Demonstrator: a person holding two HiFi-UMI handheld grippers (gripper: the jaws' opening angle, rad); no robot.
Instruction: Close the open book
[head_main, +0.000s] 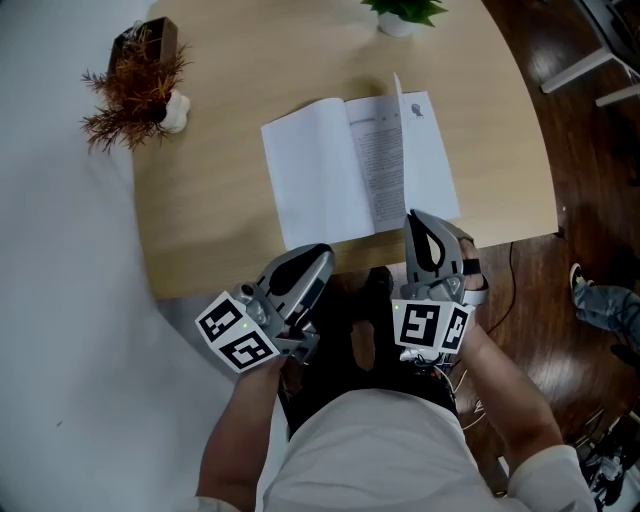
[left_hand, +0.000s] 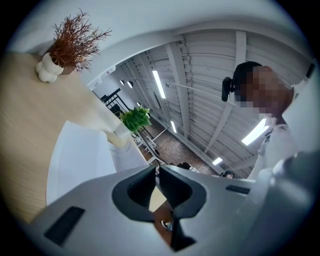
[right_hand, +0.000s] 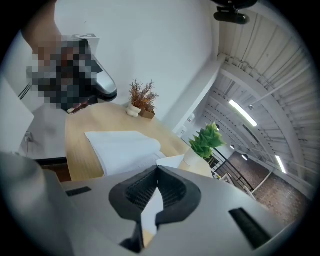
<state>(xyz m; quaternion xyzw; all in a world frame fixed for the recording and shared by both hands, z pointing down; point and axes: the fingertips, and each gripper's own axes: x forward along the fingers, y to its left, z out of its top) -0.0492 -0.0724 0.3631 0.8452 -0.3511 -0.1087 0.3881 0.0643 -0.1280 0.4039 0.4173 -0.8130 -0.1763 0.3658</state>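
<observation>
An open white book (head_main: 340, 170) lies flat on the light wooden table (head_main: 220, 60), with one page standing upright near its spine. My right gripper (head_main: 413, 216) is shut with its tips over the book's near right corner, and I see nothing held between them. The right gripper view shows those closed tips (right_hand: 157, 169) with the book's pages (right_hand: 120, 147) just beyond. My left gripper (head_main: 322, 252) is shut and empty at the table's near edge, short of the book. In the left gripper view its tips (left_hand: 157, 167) point level, with the book (left_hand: 75, 155) to the left.
A dried brown plant in a white vase (head_main: 135, 85) stands at the table's far left, and a green potted plant (head_main: 400, 15) at the far edge. Dark wood floor lies to the right, where a person's shoe (head_main: 600, 300) shows.
</observation>
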